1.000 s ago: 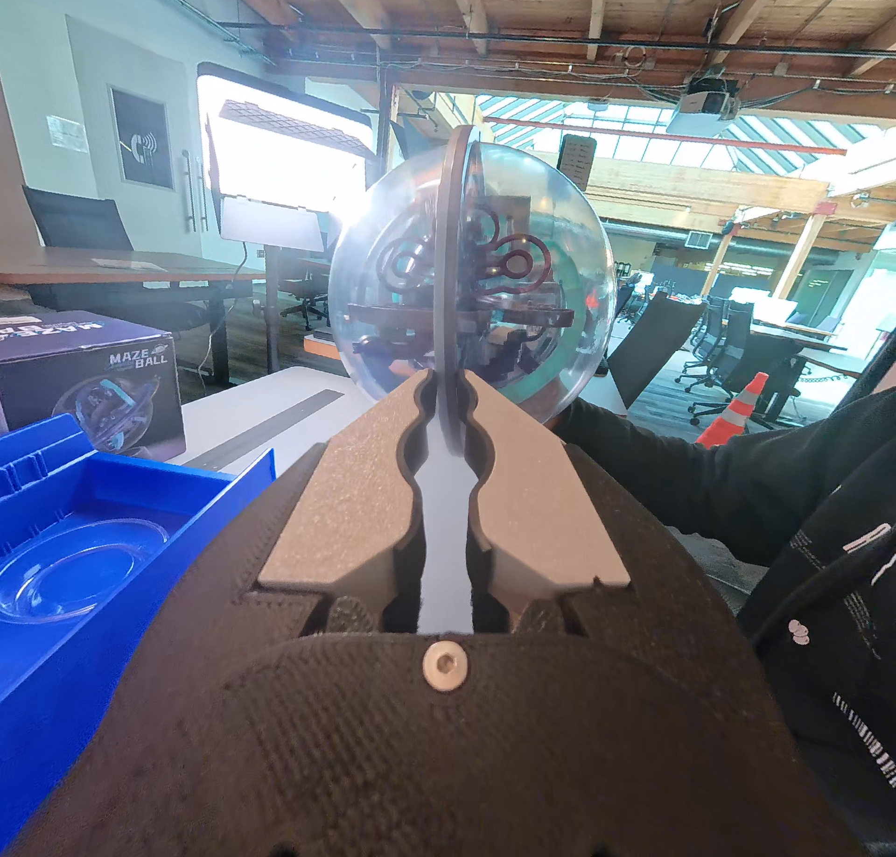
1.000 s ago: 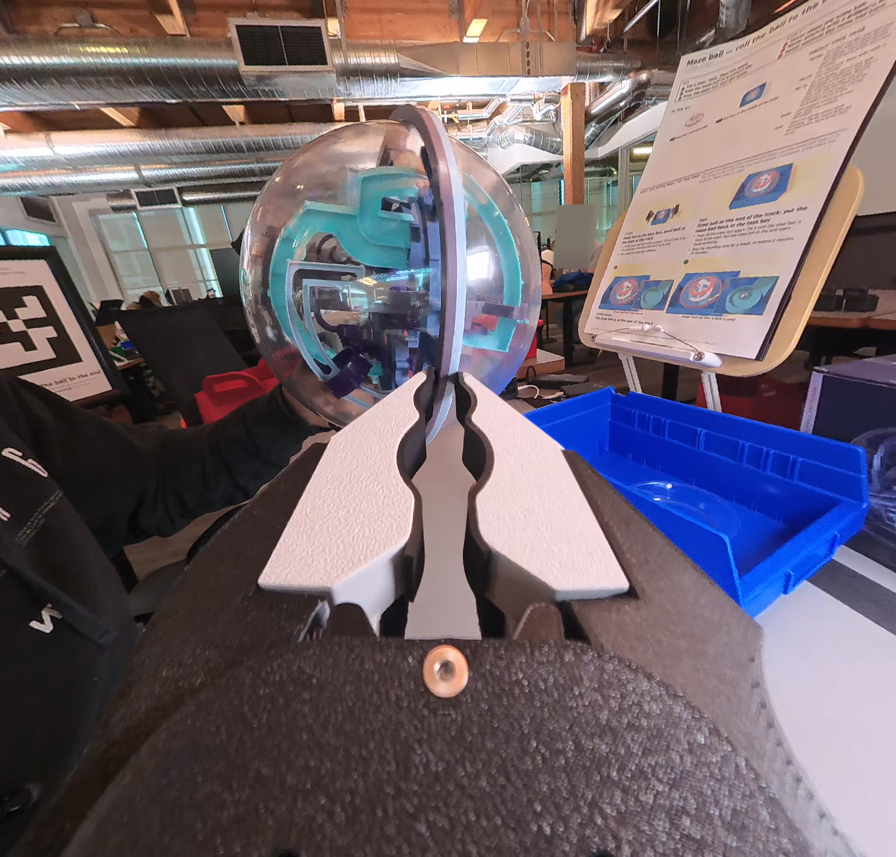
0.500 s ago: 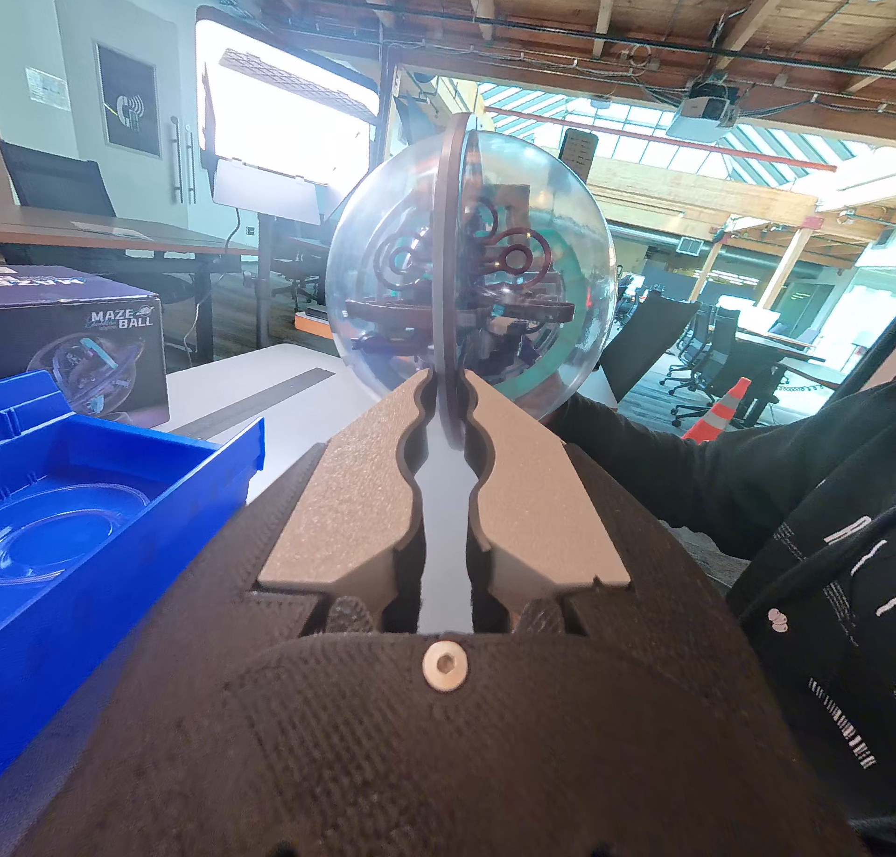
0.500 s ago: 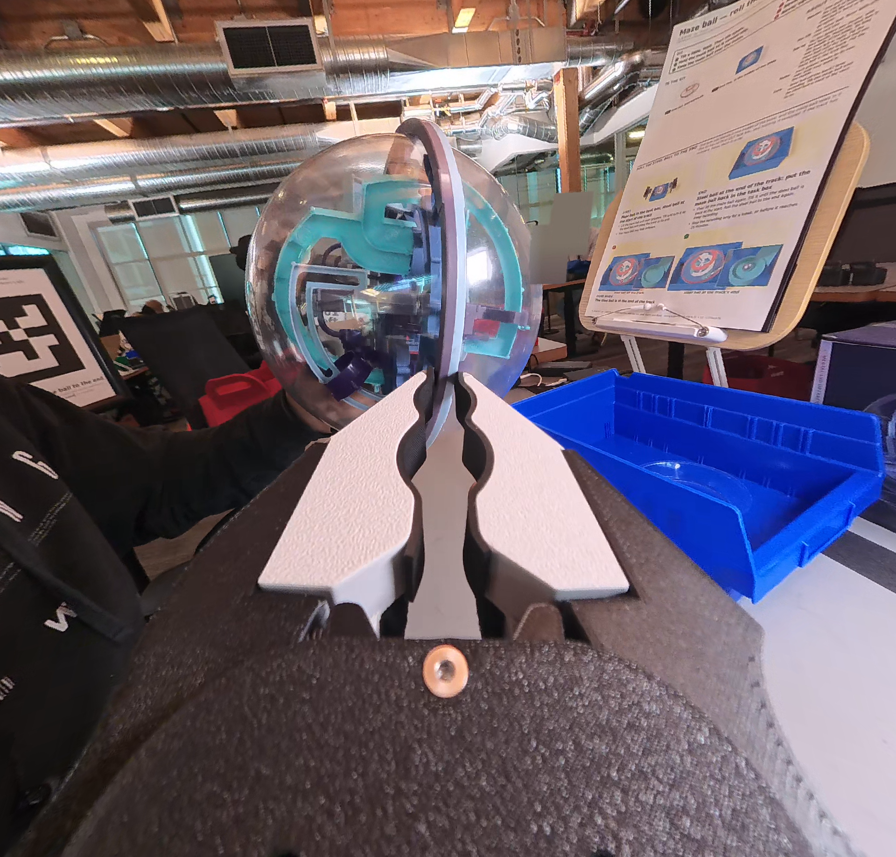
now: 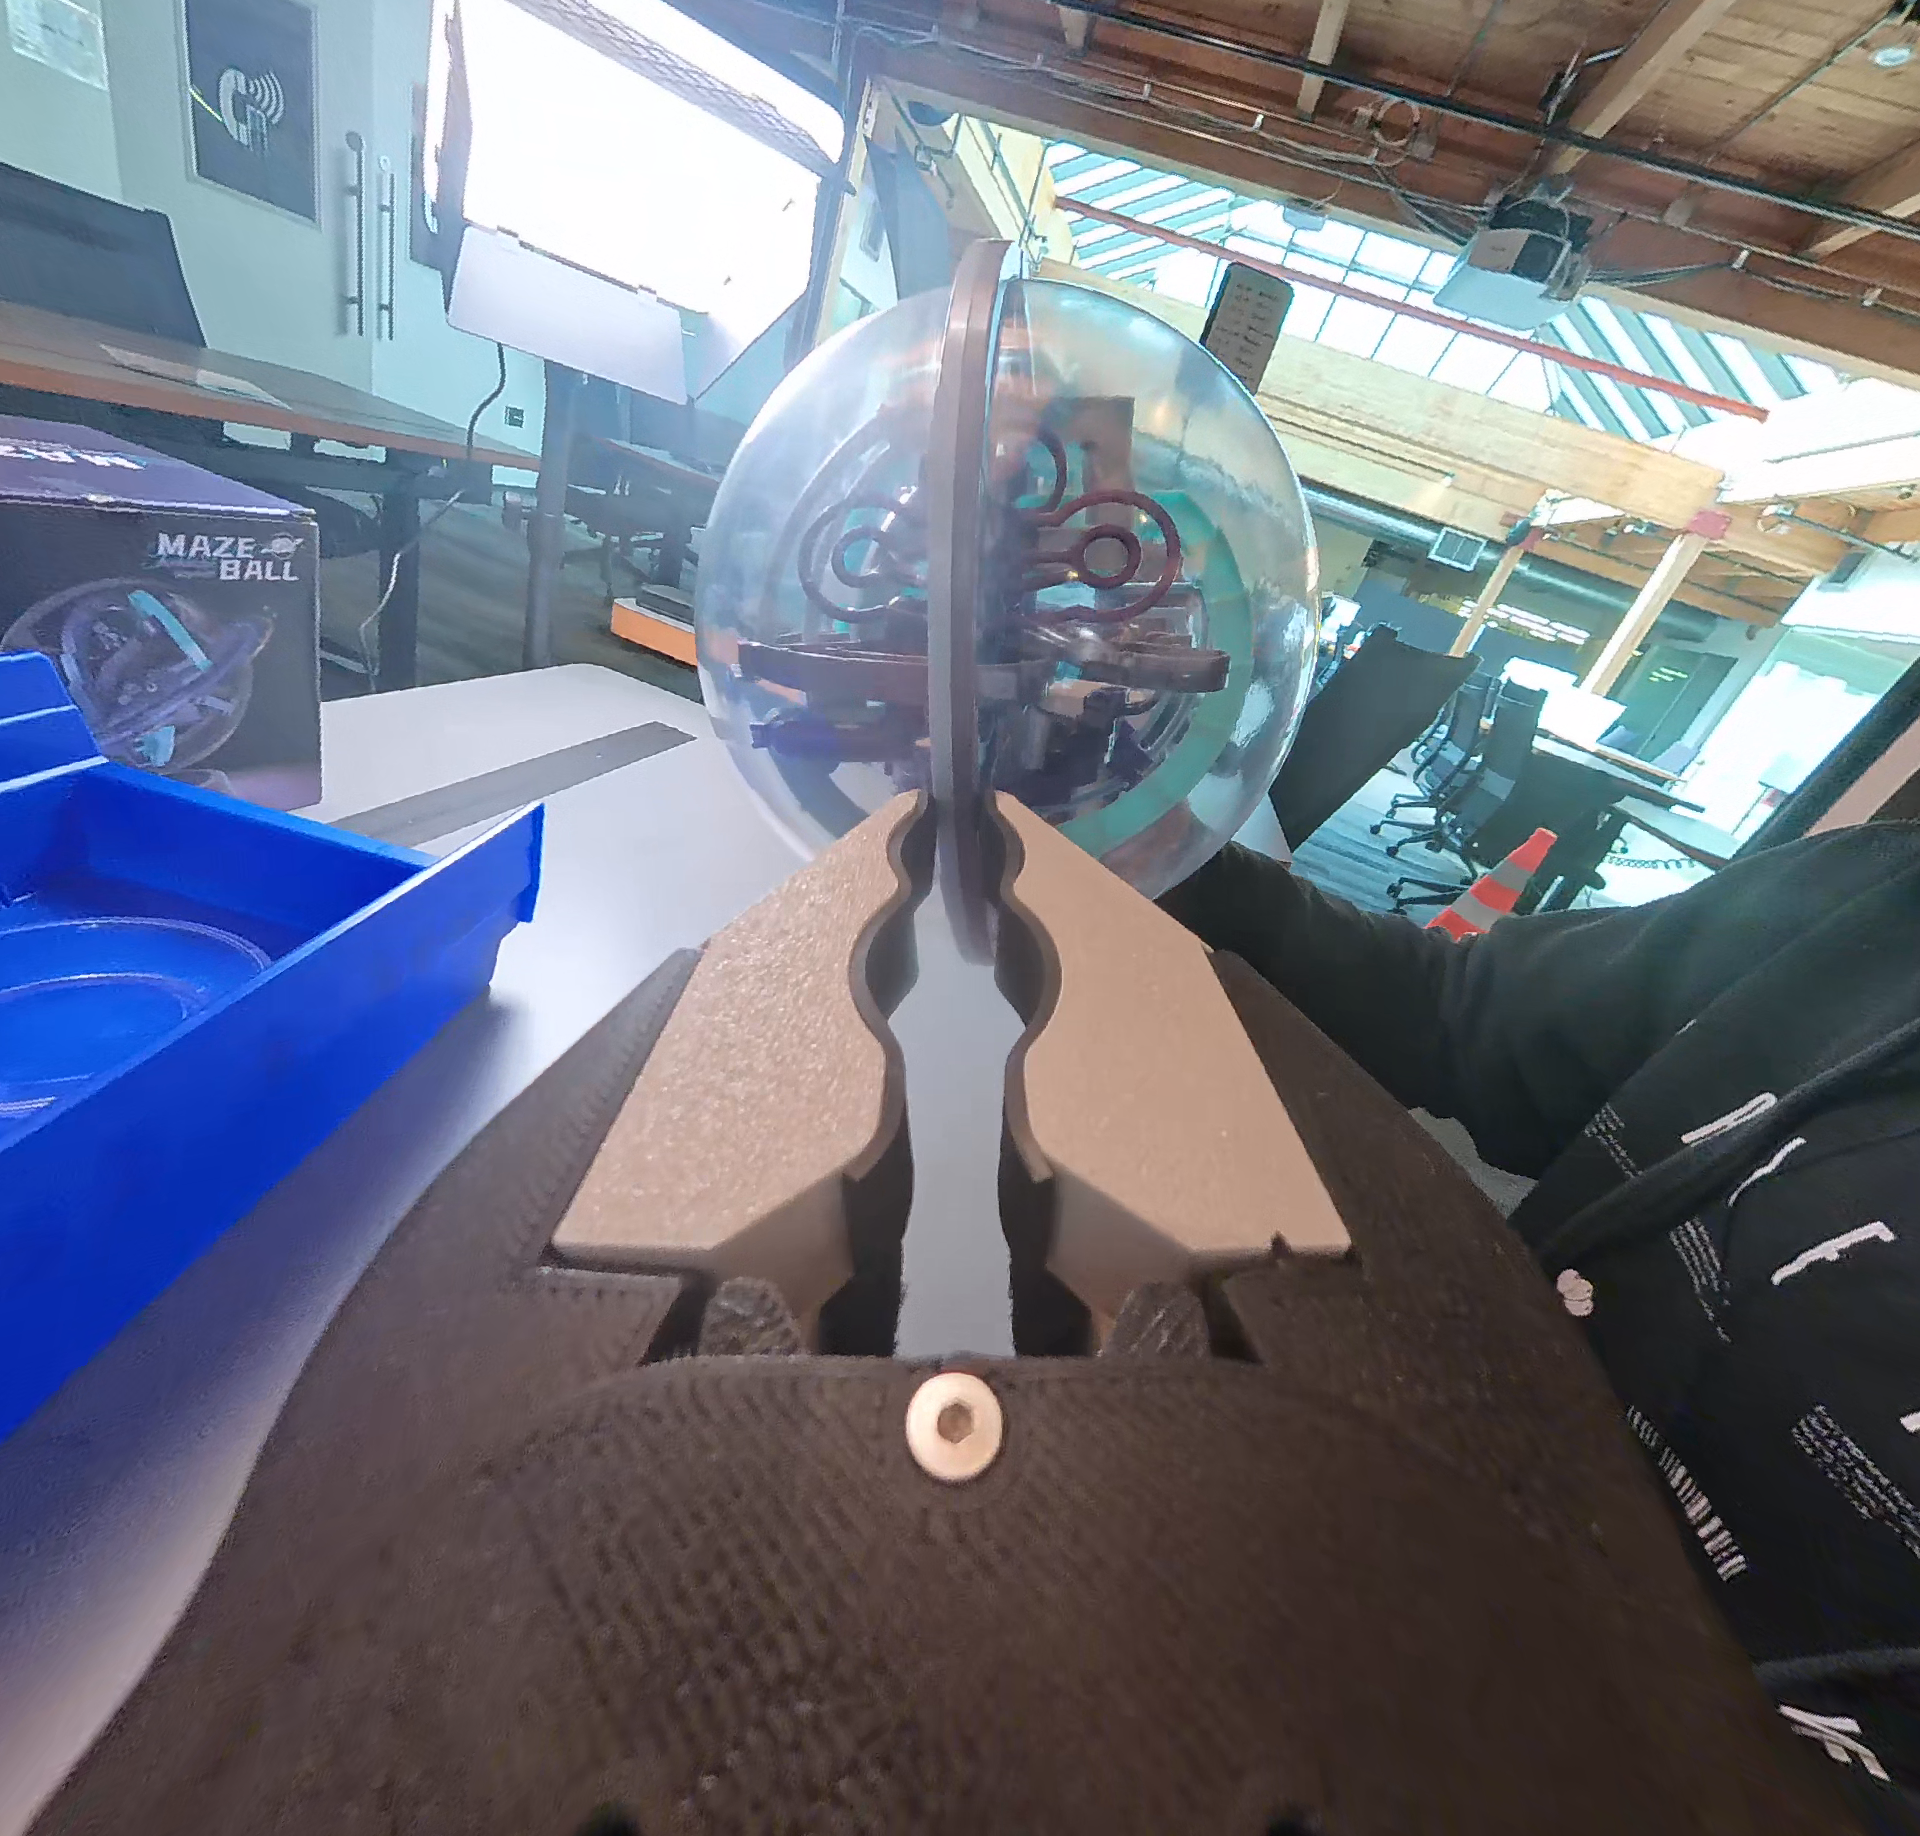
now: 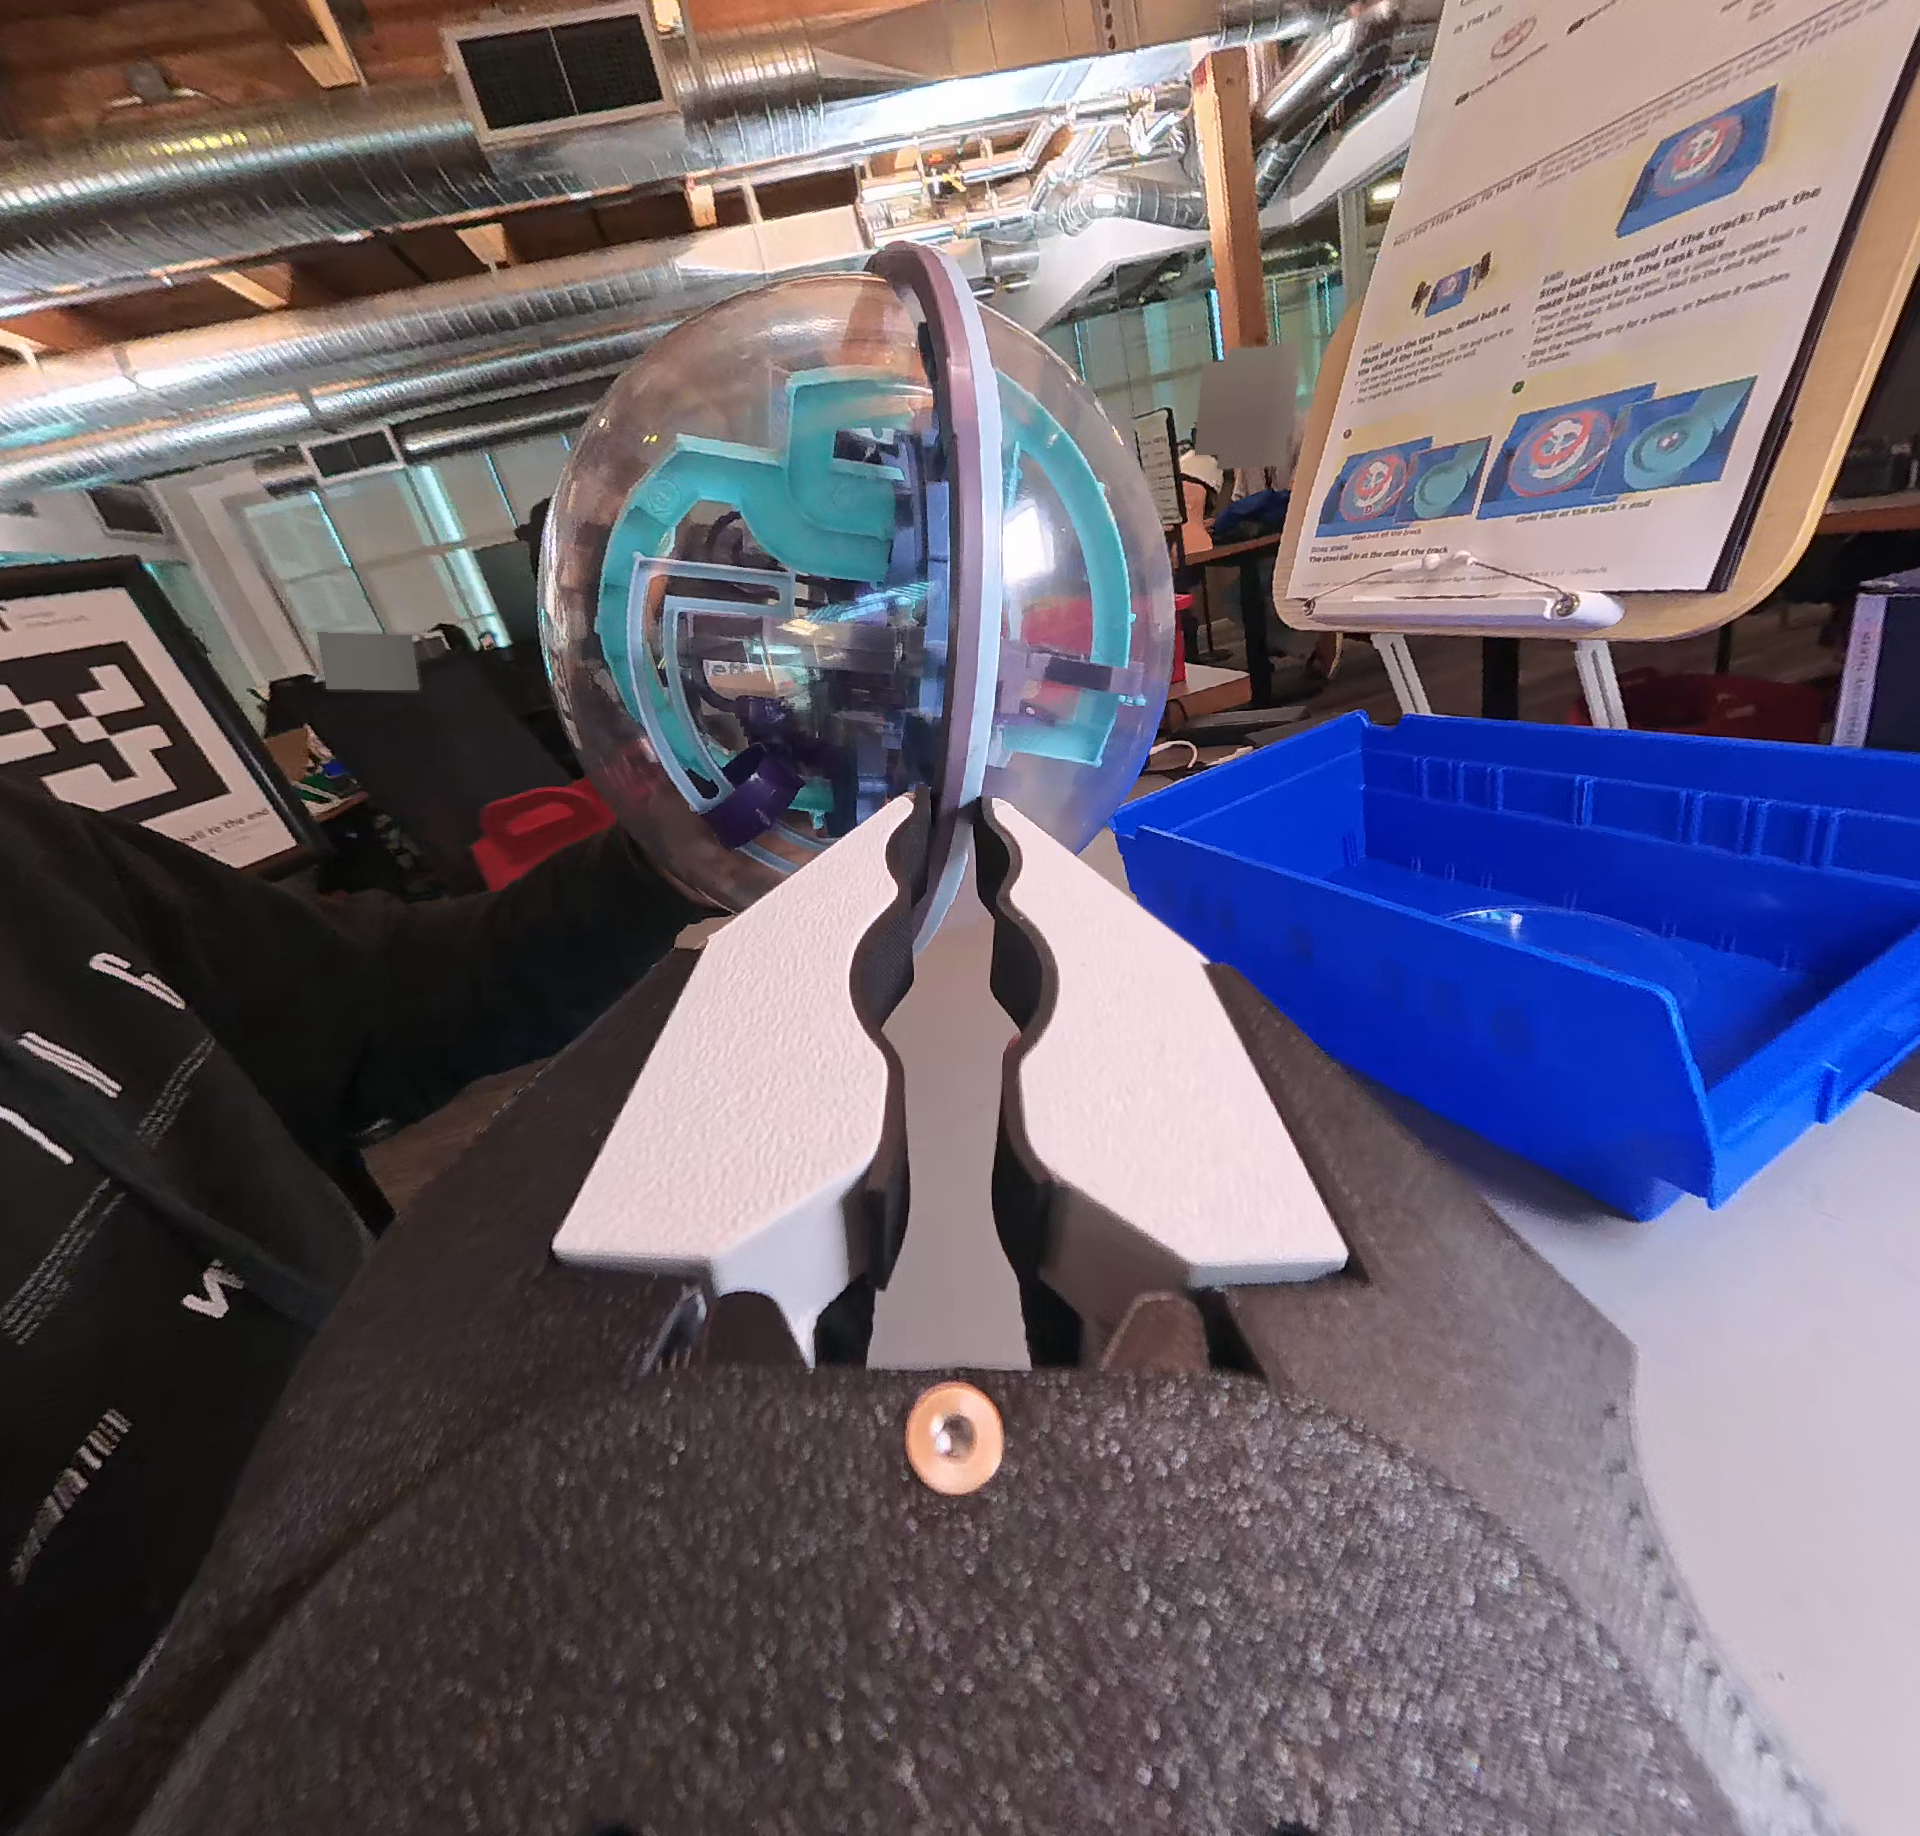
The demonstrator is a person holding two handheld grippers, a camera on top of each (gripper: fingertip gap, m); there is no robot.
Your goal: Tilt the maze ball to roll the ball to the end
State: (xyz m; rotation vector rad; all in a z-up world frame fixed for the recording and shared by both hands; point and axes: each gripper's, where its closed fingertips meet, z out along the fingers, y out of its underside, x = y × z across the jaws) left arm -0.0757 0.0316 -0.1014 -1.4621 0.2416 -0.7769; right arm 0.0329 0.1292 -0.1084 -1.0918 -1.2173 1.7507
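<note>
A clear maze ball (image 5: 1091, 581) with dark red, teal and purple tracks inside is held up in the air between my two grippers. A thin rim (image 5: 951, 539) runs around its middle. My left gripper (image 5: 958, 830) is shut on this rim at the ball's near edge. In the right wrist view the same ball (image 6: 769, 591) shows its teal track side. My right gripper (image 6: 948, 820) is shut on the rim (image 6: 961, 498) from the opposite side. I cannot pick out the small steel ball inside.
A blue bin (image 5: 208, 965) with a clear dome piece stands on the white table (image 5: 582, 747); it also shows in the right wrist view (image 6: 1558, 955). The maze ball's box (image 5: 166, 602) sits behind it. An instruction sheet on a stand (image 6: 1621, 259) is at the right. A person's dark sleeve (image 5: 1507, 1007) is close.
Both grippers have stayed shut on the rim. The ball and both grippers have tilted and swung a little, so the bin and box shifted in view. The ball sits lower in both views.
</note>
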